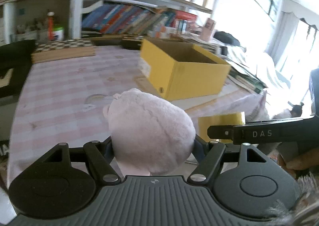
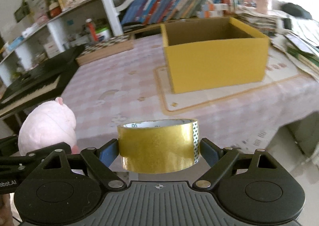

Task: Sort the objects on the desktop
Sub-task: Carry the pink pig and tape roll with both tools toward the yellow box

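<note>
room: cluttered shelves of leaning books, jars and boxes line the back wall; bright windows wash out the right side of the left wrist view.
surface: table under a pale pink checked cloth, with a cream mat edged in orange lying on it.
box: open yellow cardboard box, upright on the mat toward the far right of the table; its brown inside looks empty as far as the right wrist view shows.
left gripper: left gripper pinches a pink plush toy between its blue pads, the soft body bulging up and forward past the fingers; it hangs above the near part of the table.
right gripper: right gripper clamps a gold tape roll from both sides, hole facing up, patterned loose end at its right edge; it is held just off the near table edge, the box well ahead.
between grippers: in the right wrist view the plush toy shows at lower left; in the left wrist view the tape roll shows at right, behind a black finger marked "das".
left side of table: dark flat object and a checkered board lie near the shelves.
person: part of a hand shows at the right edge of the left wrist view.
</note>
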Available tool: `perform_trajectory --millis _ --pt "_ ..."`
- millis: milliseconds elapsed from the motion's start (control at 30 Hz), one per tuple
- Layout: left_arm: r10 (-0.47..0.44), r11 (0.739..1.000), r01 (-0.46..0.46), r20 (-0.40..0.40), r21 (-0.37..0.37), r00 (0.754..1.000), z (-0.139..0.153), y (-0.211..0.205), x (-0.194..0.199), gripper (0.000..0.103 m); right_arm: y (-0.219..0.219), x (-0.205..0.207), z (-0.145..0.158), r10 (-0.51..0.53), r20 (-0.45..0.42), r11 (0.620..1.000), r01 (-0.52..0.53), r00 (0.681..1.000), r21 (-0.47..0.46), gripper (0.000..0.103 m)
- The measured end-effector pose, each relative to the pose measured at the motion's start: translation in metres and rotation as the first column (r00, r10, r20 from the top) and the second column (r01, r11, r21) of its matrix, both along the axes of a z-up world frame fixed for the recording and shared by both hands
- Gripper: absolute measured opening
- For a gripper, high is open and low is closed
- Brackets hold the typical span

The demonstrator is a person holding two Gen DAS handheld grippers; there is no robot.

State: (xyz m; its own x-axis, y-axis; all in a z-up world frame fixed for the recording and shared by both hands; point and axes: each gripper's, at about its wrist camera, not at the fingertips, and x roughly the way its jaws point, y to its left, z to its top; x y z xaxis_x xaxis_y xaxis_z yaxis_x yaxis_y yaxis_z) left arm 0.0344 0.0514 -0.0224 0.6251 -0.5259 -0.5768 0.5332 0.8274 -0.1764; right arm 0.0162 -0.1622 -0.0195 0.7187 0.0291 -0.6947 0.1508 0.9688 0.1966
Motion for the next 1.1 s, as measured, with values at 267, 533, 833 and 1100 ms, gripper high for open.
perform_trajectory --millis 267,533,833,1100 --pt "-0.121 0.993 0.121 -0.011 0.0 0.993 -0.005 -0.039 0.003 0.071 -0.034 -0.022 -0.004 -0.122 -0.012 0.993 0.122 0.992 0.0 0.089" --pt "-0.206 0.979 0.206 -0.022 0.011 0.978 -0.008 -0.082 0.01 0.071 -0.071 -0.031 -0.008 -0.199 -0.025 0.98 0.199 0.98 0.008 0.089" --pt "-0.199 0.979 0.199 -0.011 0.031 0.98 -0.004 -0.124 0.02 0.071 -0.11 -0.017 -0.006 -0.187 -0.021 0.982 0.187 0.982 0.02 0.089" --pt "-0.137 0.99 0.137 0.001 0.04 0.991 0.001 -0.155 0.027 0.071 -0.141 0.008 -0.002 -0.11 -0.01 0.994 0.11 0.994 0.02 0.089"
